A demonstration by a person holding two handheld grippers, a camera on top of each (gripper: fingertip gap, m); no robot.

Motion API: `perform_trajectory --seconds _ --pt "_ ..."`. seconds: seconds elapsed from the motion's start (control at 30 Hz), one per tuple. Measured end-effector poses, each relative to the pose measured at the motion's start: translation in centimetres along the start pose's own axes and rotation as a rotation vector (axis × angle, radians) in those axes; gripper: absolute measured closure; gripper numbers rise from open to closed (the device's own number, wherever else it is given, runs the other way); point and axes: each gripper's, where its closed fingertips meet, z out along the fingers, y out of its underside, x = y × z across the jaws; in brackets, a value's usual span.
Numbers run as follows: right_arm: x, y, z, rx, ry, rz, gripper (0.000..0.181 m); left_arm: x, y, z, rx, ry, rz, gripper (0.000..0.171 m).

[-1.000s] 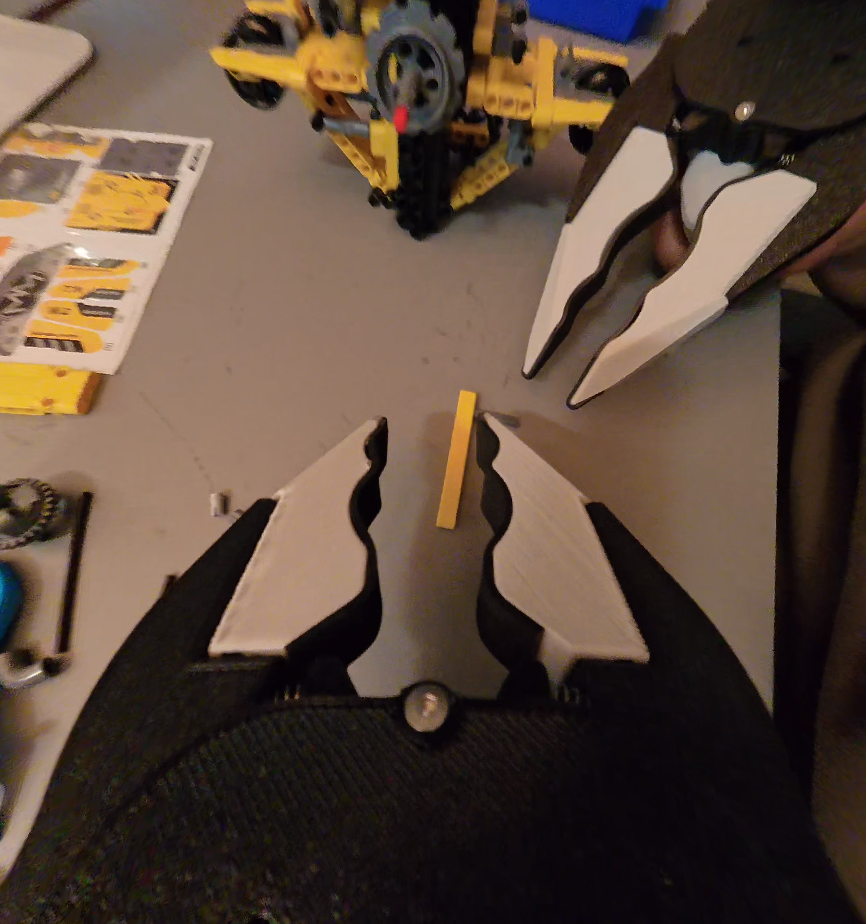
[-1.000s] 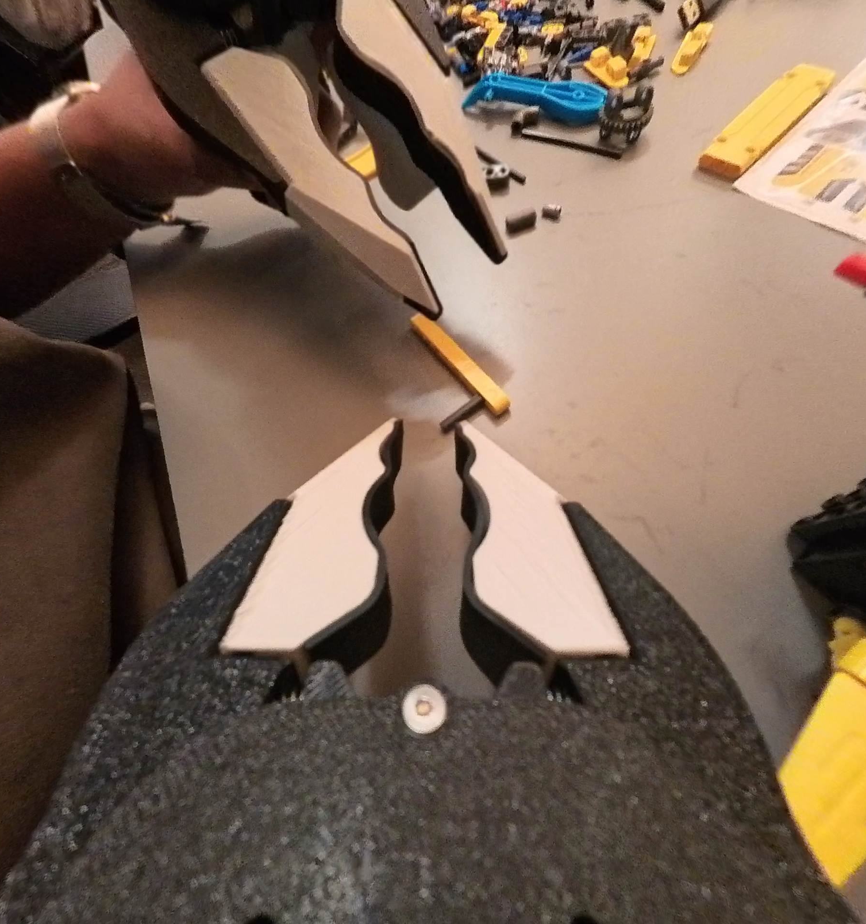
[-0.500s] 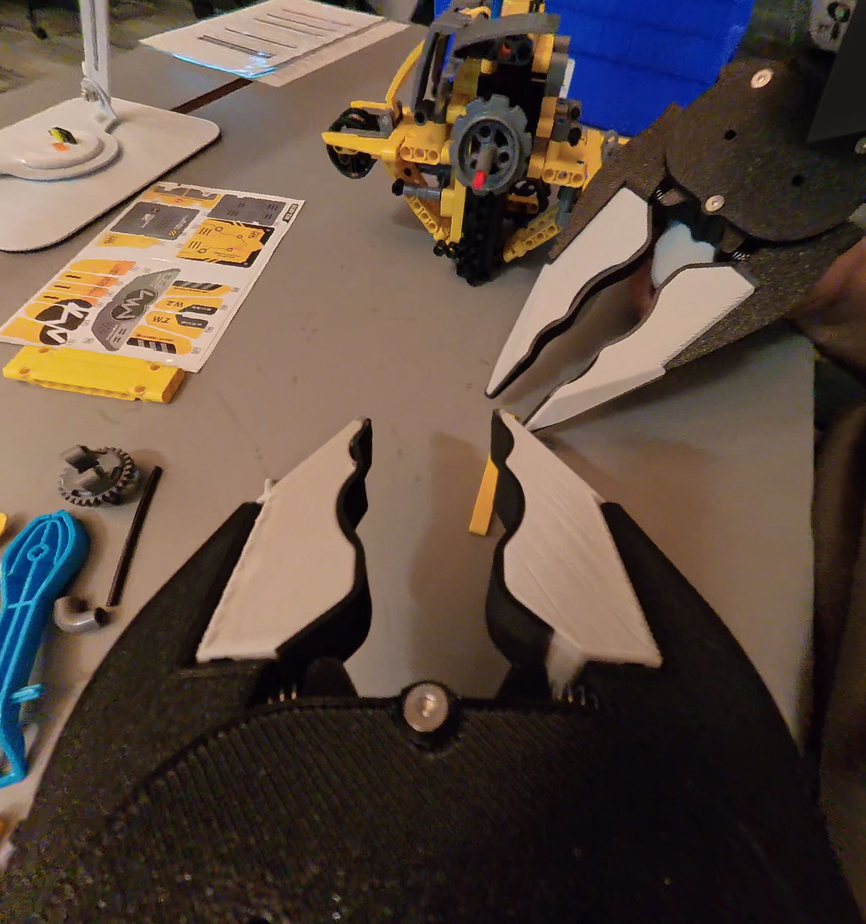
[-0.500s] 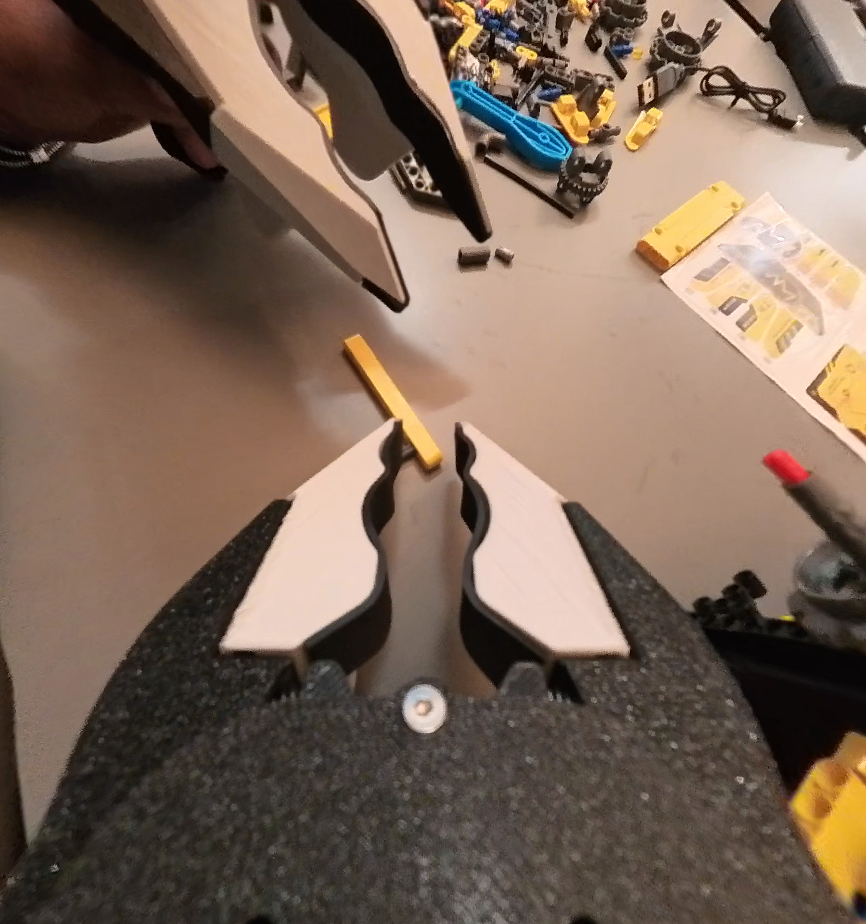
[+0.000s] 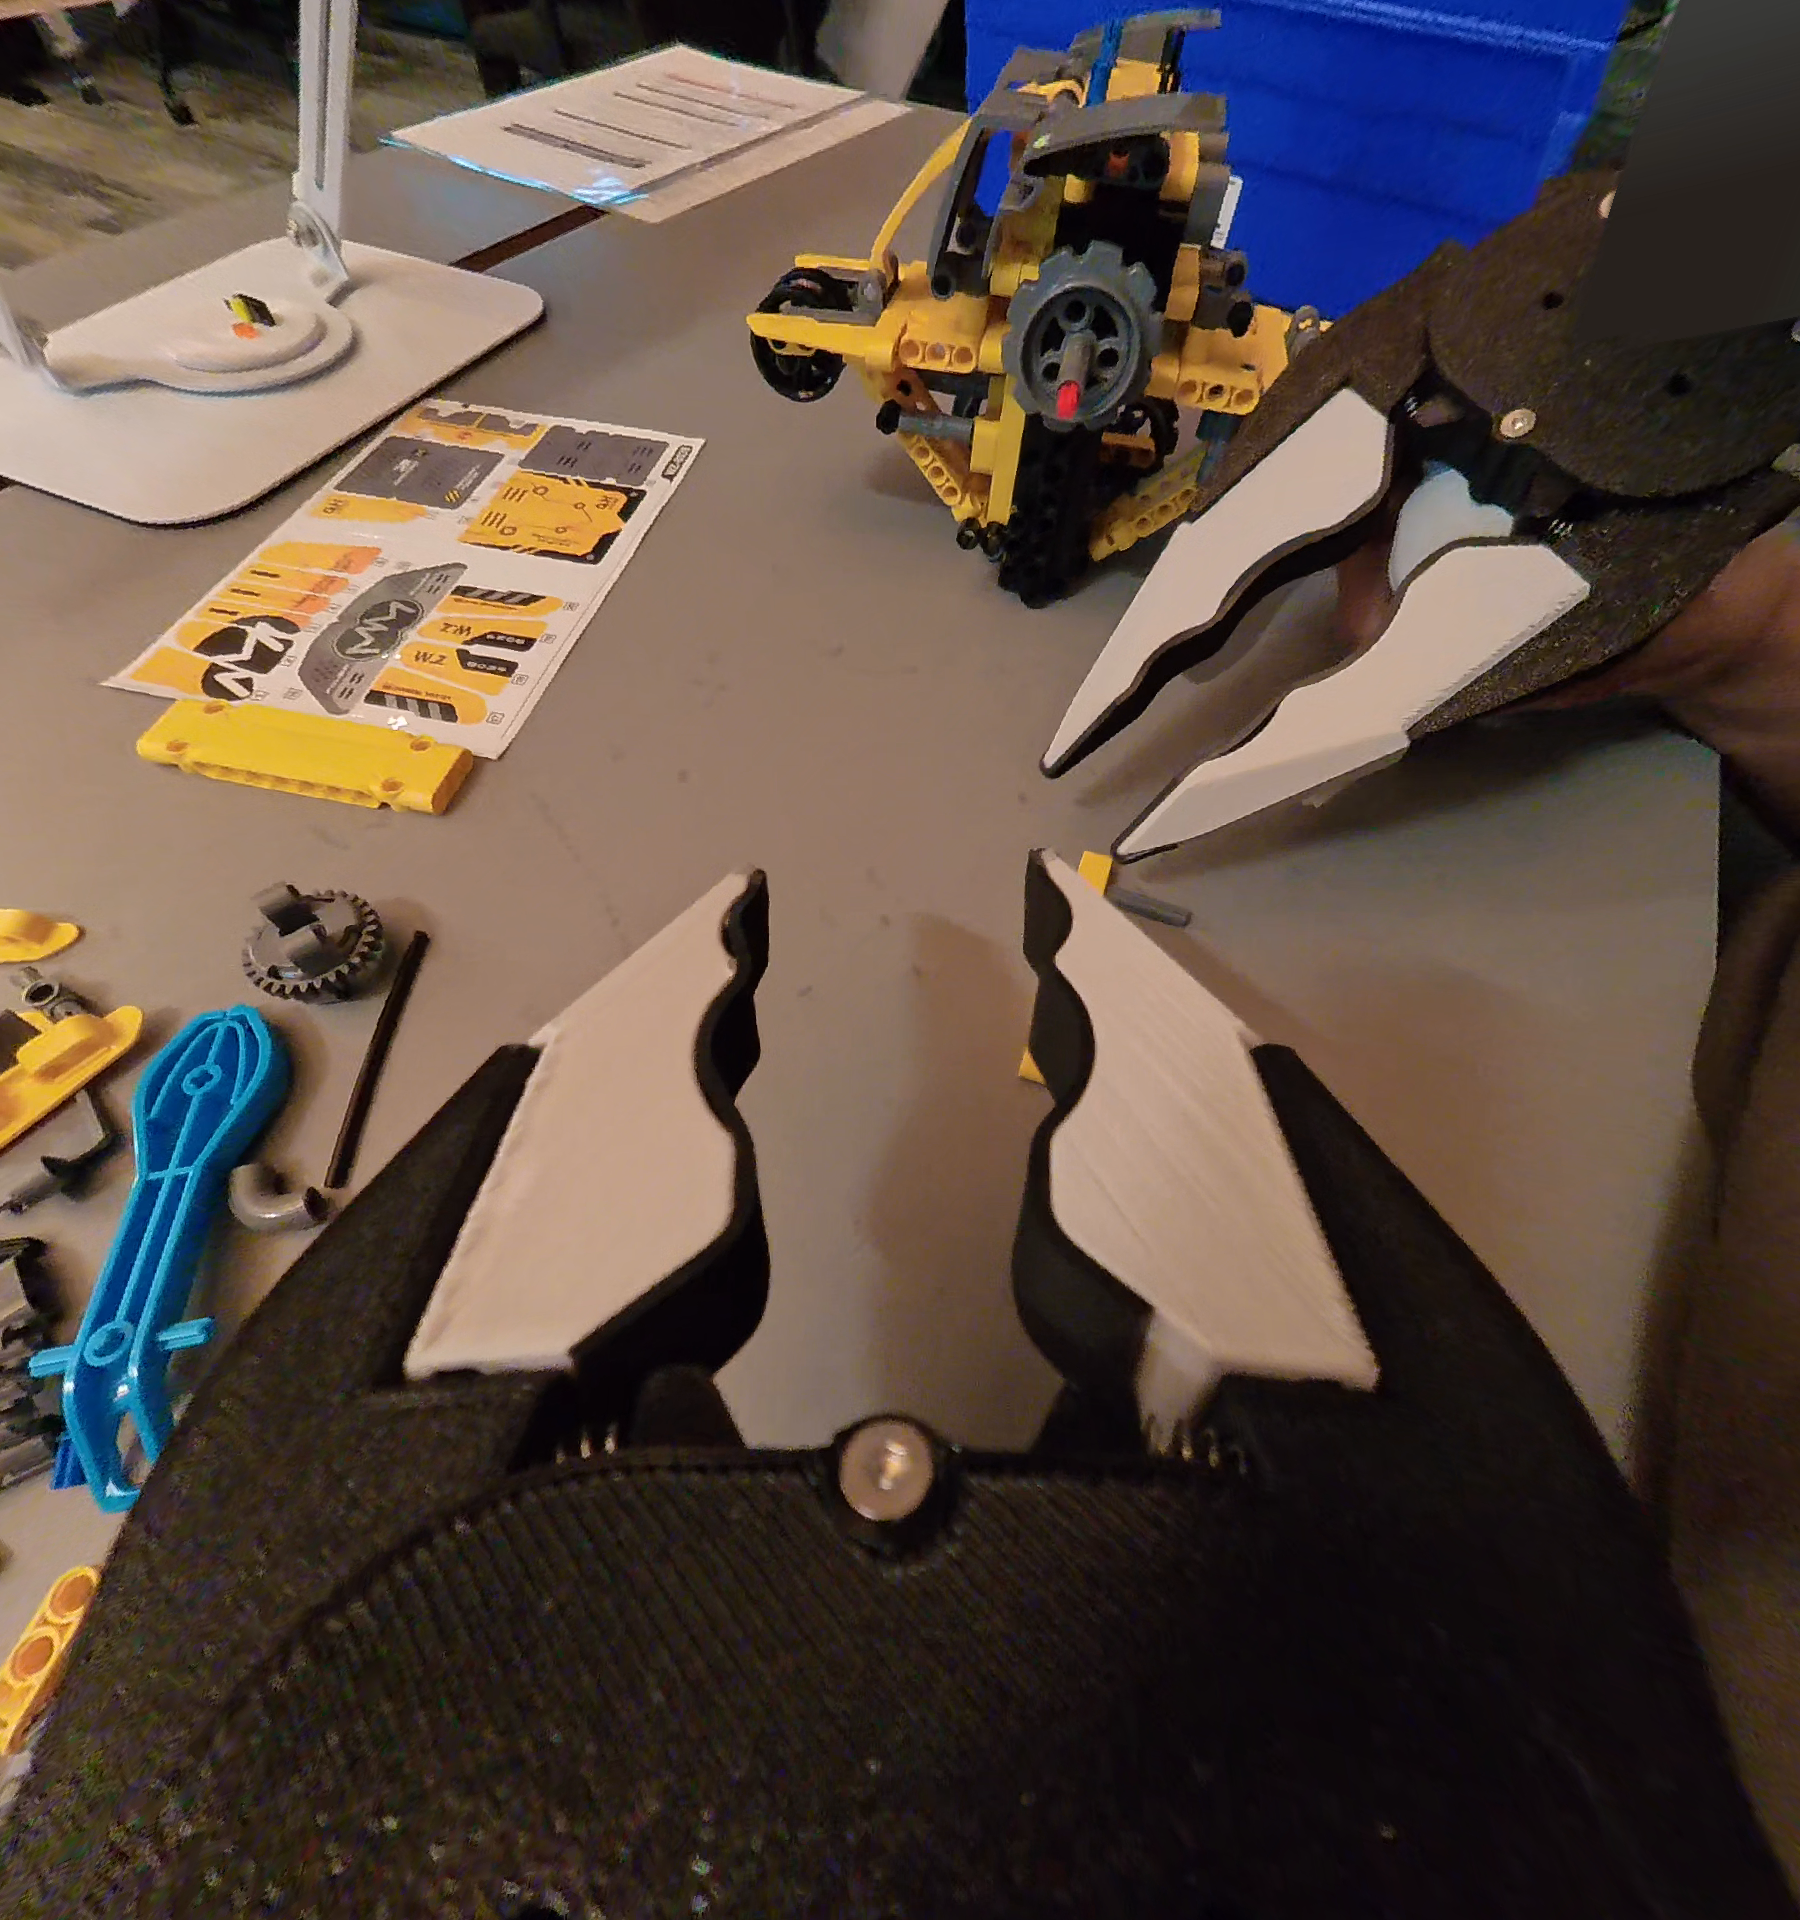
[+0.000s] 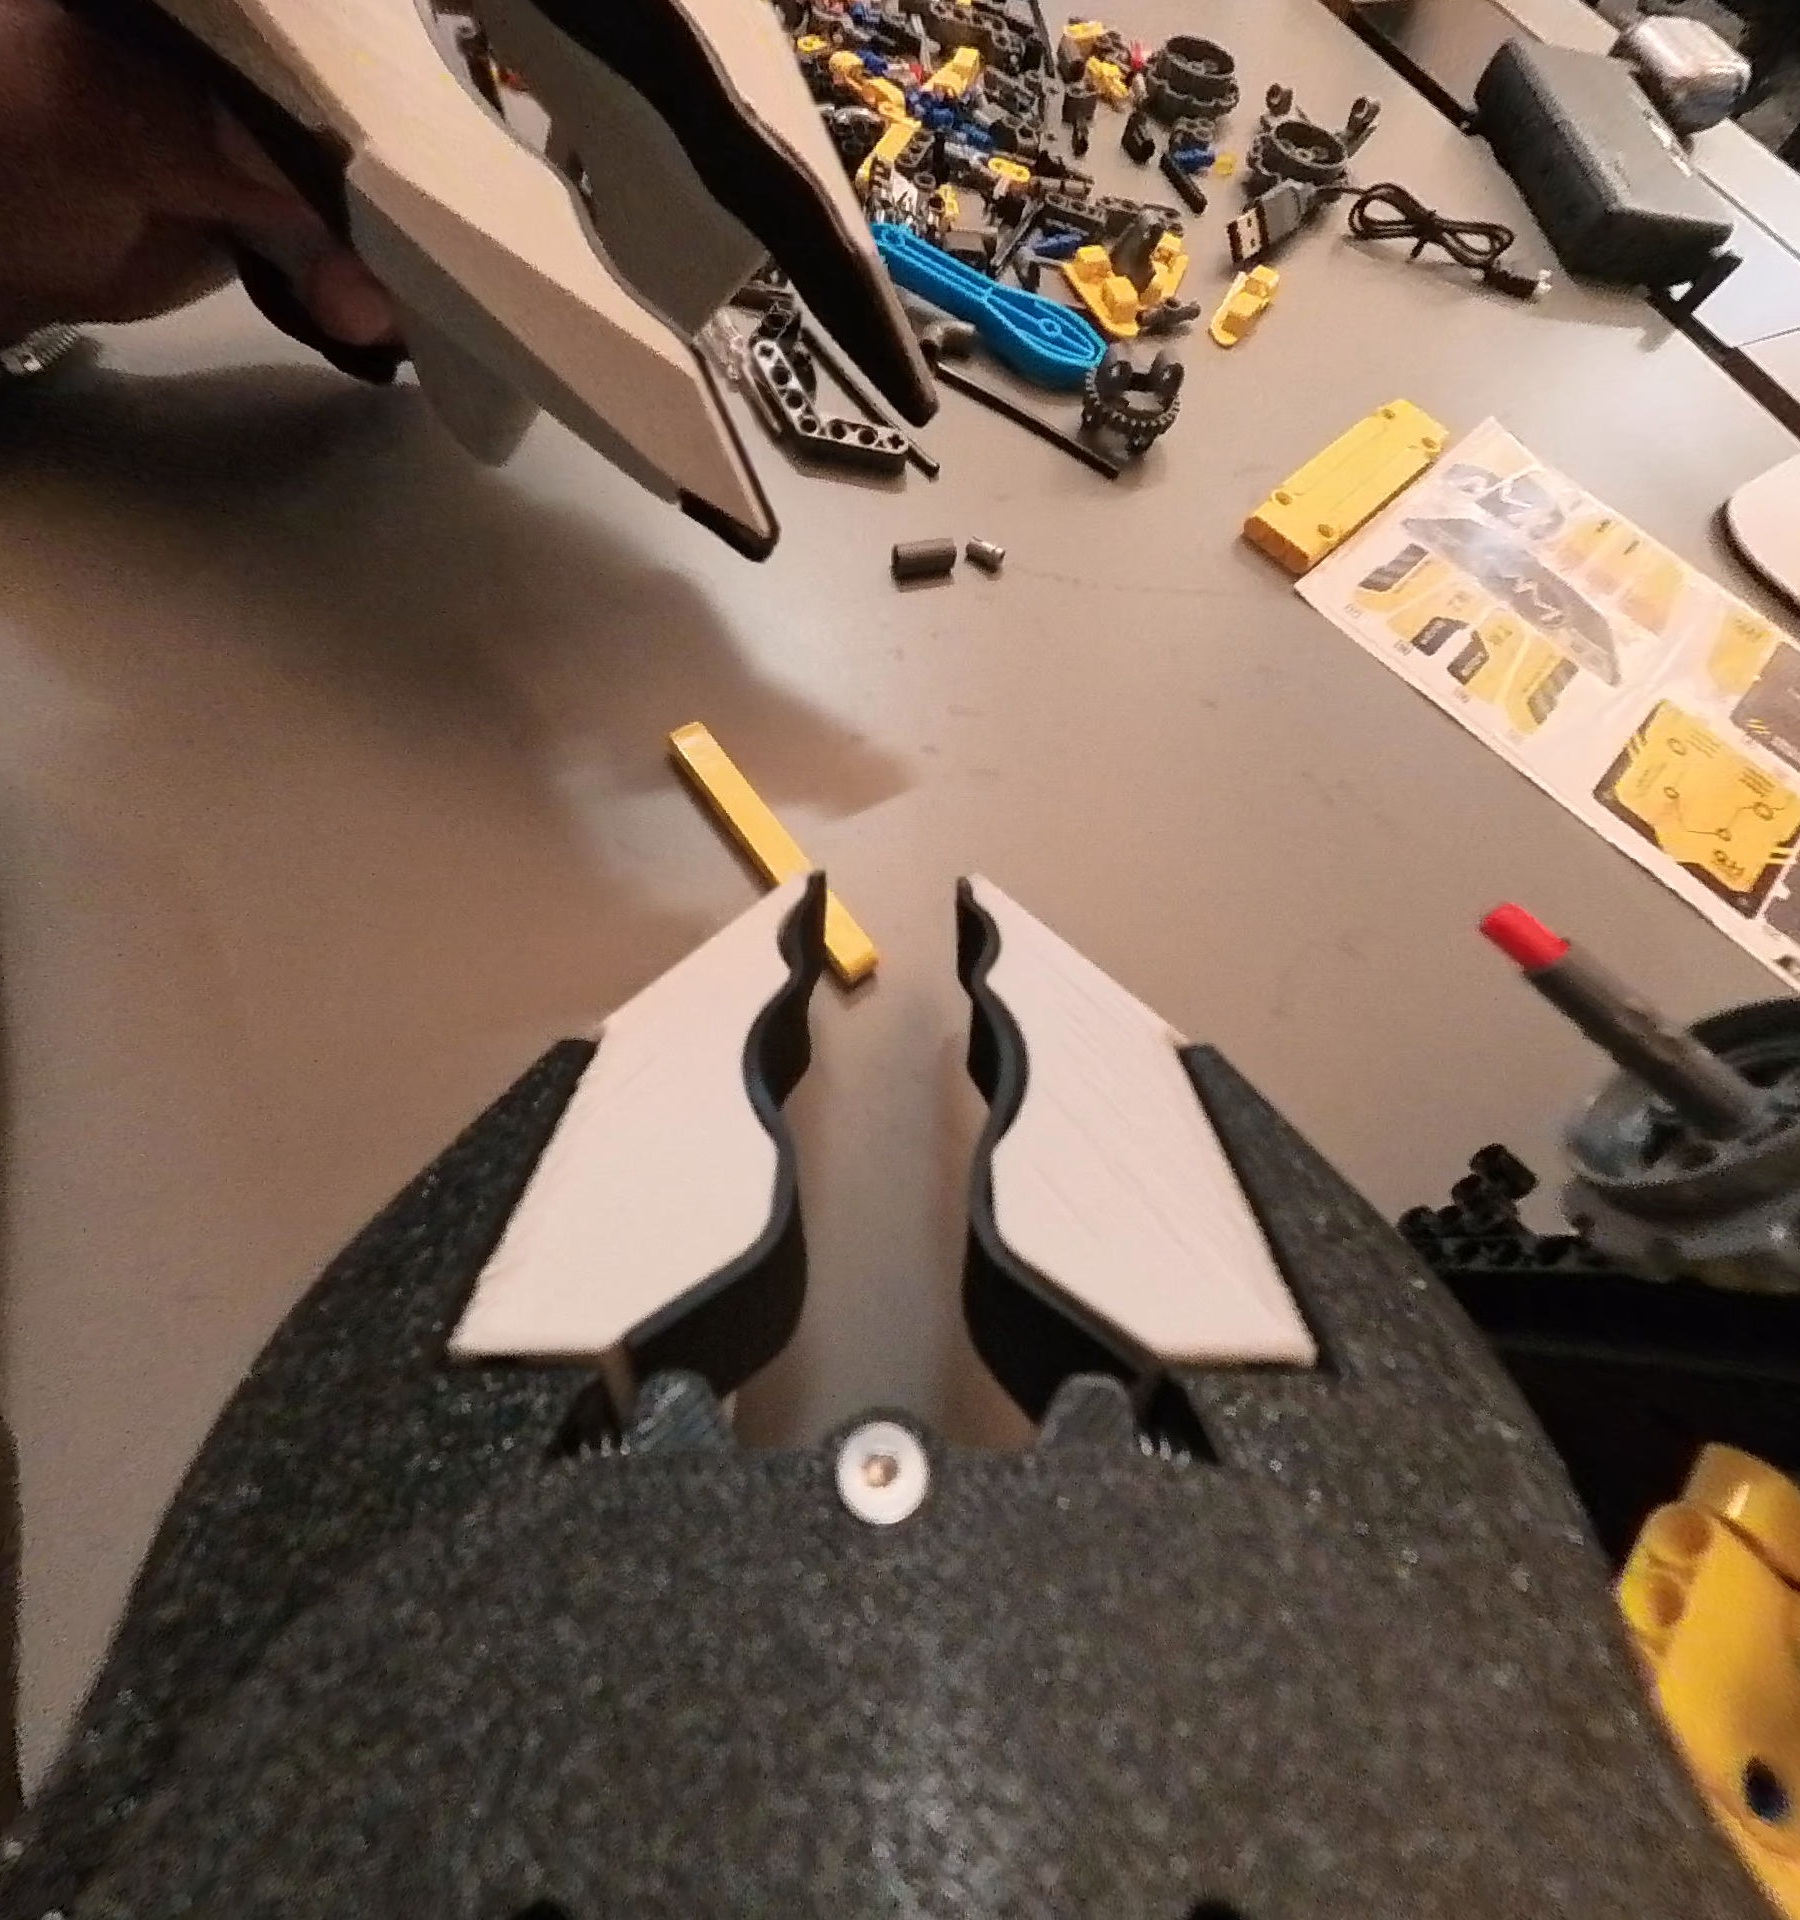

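Yellow bar [image 6: 771, 852]: flat on grey surface [image 6: 1083, 779], long axis slanting upper left to centre frame. Right tool [image 6: 891, 894]: spread, empty, nearest, straddling its near end. Left tool [image 5: 896, 883]: spread, empty, bar beside its right finger.

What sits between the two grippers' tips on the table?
A thin yellow bar lies flat there, its near end beside the right gripper; the left gripper hovers beyond. Right wrist view shows it best.

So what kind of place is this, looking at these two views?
Probably an office or lab work table set up for toy building: loose building parts on a grey table, a half-built yellow model, a sticker sheet.
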Motion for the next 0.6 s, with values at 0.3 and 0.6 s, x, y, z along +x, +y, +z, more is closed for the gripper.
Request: perform_trajectory --seconds 0.3,0.6 --pt "0.10 0.08 -0.68 0.017 0.043 -0.027 0.156 -0.23 -0.20 -0.11 0.015 -0.020 0.005 0.123" --pt "-0.15 0.19 -0.57 0.007 0.049 -0.047 0.156 -0.22 -0.23 -0.20 0.021 -0.021 0.004 0.124"
